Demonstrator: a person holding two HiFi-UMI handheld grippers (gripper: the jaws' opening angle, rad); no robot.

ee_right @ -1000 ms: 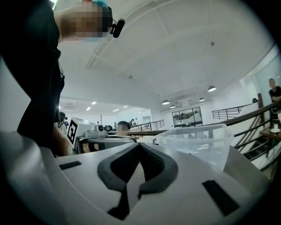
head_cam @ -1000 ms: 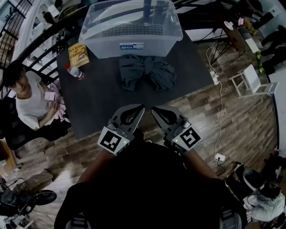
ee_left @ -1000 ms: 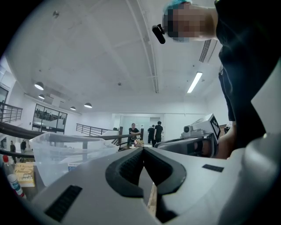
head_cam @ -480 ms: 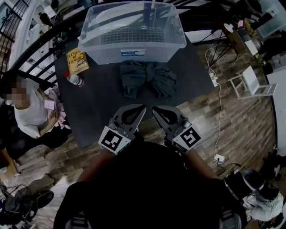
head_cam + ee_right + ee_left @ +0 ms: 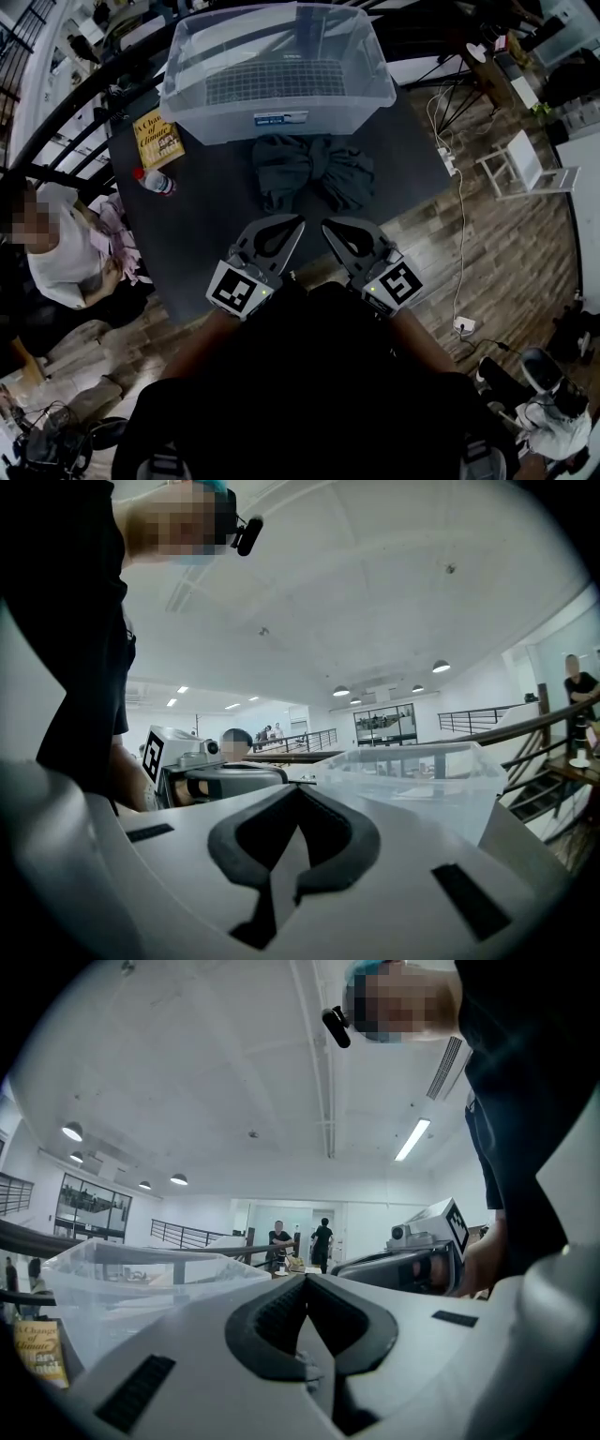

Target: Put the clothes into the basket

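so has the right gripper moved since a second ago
Yes: the right gripper has come forward, nearer the pile of clothes on the table.

both grippers sit side by side, pointing forward and about level — left gripper jaws together, empty; right gripper likewise closed, empty.

The title "A Change of Climate" is seen on the yellow book; the label on the plastic bin cannot be read.
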